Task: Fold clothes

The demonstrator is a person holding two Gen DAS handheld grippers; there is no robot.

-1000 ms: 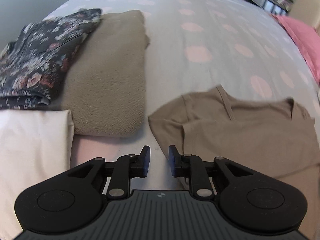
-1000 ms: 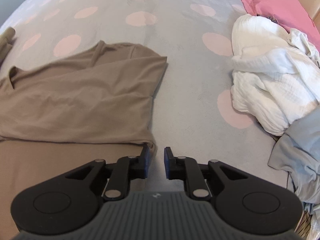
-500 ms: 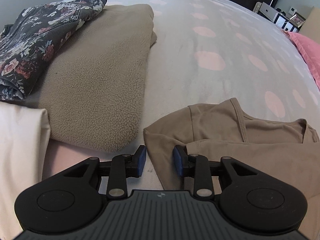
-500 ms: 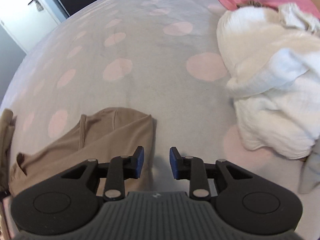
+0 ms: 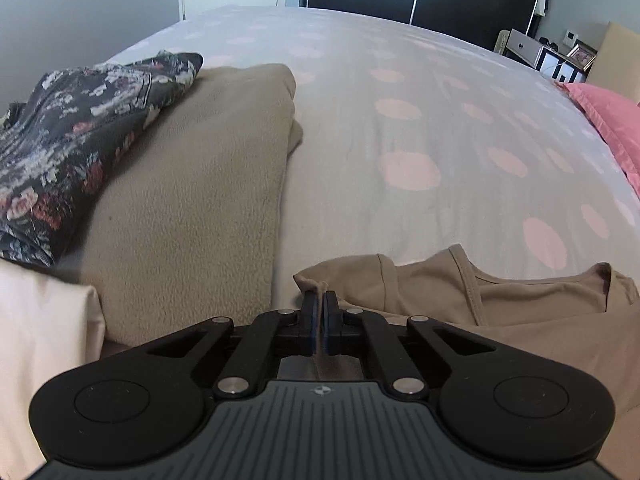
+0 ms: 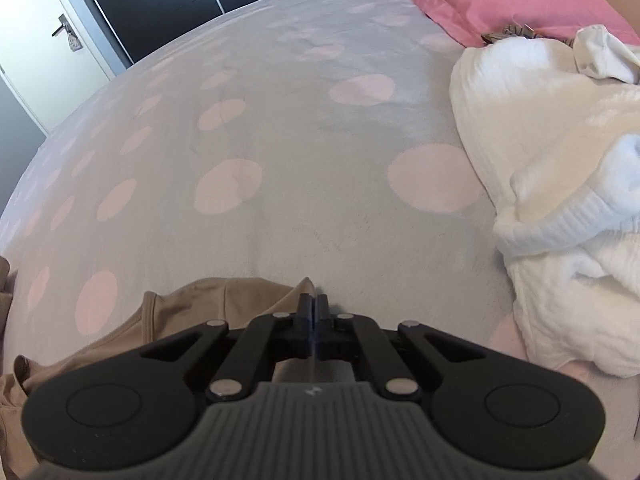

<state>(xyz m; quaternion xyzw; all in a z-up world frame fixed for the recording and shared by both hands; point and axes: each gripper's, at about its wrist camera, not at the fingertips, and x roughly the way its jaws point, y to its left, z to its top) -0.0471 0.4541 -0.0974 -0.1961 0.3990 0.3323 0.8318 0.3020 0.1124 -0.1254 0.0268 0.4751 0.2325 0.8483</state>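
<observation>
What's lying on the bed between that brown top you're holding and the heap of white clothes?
Nothing: in the right wrist view, only bare grey bedspread with pink dots separates the thin brown top from the crumpled white clothes pile.

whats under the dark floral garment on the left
The dark floral garment lies partly on the folded beige fleece, which rests on the dotted grey bedspread. Anything beneath its left part is hidden.

no readable text, labels or numbers anywhere, only a small round emblem on each claw body, illegible
</observation>
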